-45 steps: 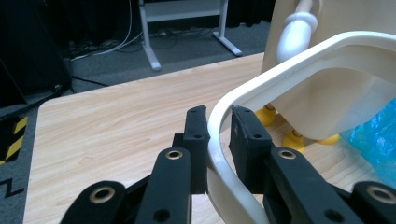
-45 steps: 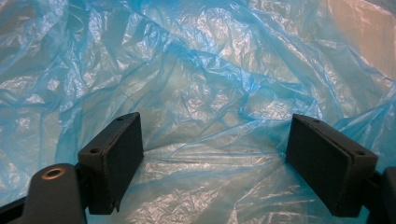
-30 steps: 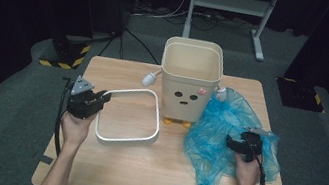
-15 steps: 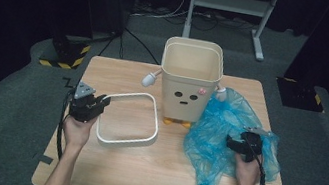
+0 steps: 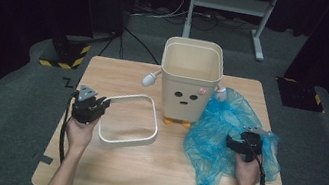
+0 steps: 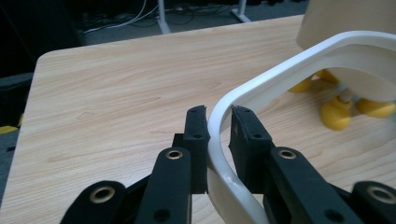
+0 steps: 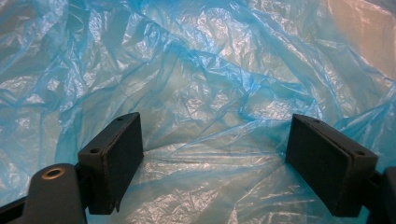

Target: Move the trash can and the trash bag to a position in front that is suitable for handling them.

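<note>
**Ring in the left gripper, bag under the right**

A pale wooden surface [image 5: 138, 174] stands on grey carpet in a dark room. On it: one cream face-painted bin [image 5: 189, 79] far centre, one blue plastic bag [image 5: 220, 127] right, one white ring frame [image 5: 130, 119] left. The left gripper [image 6: 218, 122] is clenched on the ring's near-left corner, seen close in its own view with the bin's yellow feet [image 6: 334, 114]. The right gripper [image 7: 215, 154] is released, jaws wide over the bag.

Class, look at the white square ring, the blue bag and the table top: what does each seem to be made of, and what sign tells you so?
White square ring: probably rigid plastic, smooth and slightly glossy, with evenly rounded moulded corners. Blue bag: thin translucent plastic film, shown by fine crinkles and bright glints. Table top: light wood or wood-look laminate; grain lines show, but which of the two is unclear.
</note>
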`<act>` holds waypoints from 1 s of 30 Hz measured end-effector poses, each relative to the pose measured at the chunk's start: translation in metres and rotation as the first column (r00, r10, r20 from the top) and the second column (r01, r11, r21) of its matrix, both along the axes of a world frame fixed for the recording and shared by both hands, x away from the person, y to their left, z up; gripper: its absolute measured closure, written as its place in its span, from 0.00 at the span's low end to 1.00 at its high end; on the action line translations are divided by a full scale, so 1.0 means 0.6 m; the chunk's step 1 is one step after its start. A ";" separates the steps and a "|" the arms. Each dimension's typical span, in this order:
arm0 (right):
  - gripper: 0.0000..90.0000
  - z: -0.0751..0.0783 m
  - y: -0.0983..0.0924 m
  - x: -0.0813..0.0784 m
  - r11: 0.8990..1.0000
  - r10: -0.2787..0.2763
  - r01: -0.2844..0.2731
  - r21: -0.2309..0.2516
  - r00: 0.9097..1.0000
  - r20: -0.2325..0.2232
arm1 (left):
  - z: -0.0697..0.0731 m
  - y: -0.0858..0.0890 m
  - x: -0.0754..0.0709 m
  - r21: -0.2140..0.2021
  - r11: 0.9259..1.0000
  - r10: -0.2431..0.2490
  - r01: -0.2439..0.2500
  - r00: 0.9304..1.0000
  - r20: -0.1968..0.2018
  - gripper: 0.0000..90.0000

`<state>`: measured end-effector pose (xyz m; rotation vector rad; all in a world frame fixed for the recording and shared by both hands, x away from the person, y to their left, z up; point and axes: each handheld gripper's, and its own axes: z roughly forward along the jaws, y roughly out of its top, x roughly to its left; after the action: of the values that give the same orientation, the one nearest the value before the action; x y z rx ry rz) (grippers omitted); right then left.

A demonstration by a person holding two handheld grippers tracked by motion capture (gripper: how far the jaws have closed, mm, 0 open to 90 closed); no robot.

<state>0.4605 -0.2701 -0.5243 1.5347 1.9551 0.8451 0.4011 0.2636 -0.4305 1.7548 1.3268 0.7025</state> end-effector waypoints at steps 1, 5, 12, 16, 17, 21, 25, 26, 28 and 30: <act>0.21 0.000 0.000 0.000 1.000 0.000 0.000 0.000 1.000 0.000 | -0.003 0.000 0.002 -0.007 1.000 0.002 -0.002 1.000 -0.004 0.86; 0.21 0.000 0.000 0.000 1.000 0.000 0.000 0.000 1.000 0.000 | -0.015 0.001 0.006 -0.017 1.000 0.013 -0.013 1.000 -0.008 0.86; 0.21 0.000 0.000 0.000 1.000 0.000 0.000 0.000 1.000 0.000 | -0.028 0.000 0.015 -0.026 0.999 0.031 -0.031 0.999 -0.017 0.86; 0.21 0.000 0.000 0.000 1.000 0.000 0.000 0.000 1.000 0.000 | -0.037 -0.002 0.022 -0.026 0.999 0.041 -0.041 0.999 -0.023 0.86; 0.21 0.000 0.000 0.000 1.000 0.000 0.000 0.000 1.000 0.000 | -0.039 -0.003 0.023 -0.032 0.999 0.043 -0.043 0.999 -0.026 0.86; 0.21 0.000 0.000 0.000 1.000 0.000 0.000 0.000 1.000 0.000 | -0.044 -0.004 0.028 -0.032 0.998 0.051 -0.052 0.998 -0.026 0.86; 0.21 0.000 0.000 0.000 1.000 0.000 0.000 0.000 1.000 0.000 | -0.050 -0.002 0.033 -0.015 0.998 0.069 -0.069 0.997 -0.022 0.86; 0.21 0.000 0.000 0.000 1.000 0.000 0.000 0.000 1.000 0.000 | -0.052 -0.002 0.035 -0.012 0.997 0.072 -0.072 0.997 -0.022 0.86; 0.21 0.000 0.000 0.000 1.000 0.000 0.000 0.000 1.000 0.000 | -0.056 -0.001 0.037 -0.019 0.997 0.081 -0.081 0.997 -0.021 0.86; 0.21 0.000 0.000 0.000 1.000 0.000 0.000 0.000 1.000 0.000 | -0.060 0.001 0.039 -0.027 0.995 0.093 -0.093 0.996 -0.013 0.86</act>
<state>0.4605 -0.2701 -0.5243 1.5345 1.9548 0.8455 0.4242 0.2642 -0.4665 1.6860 1.4273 0.7228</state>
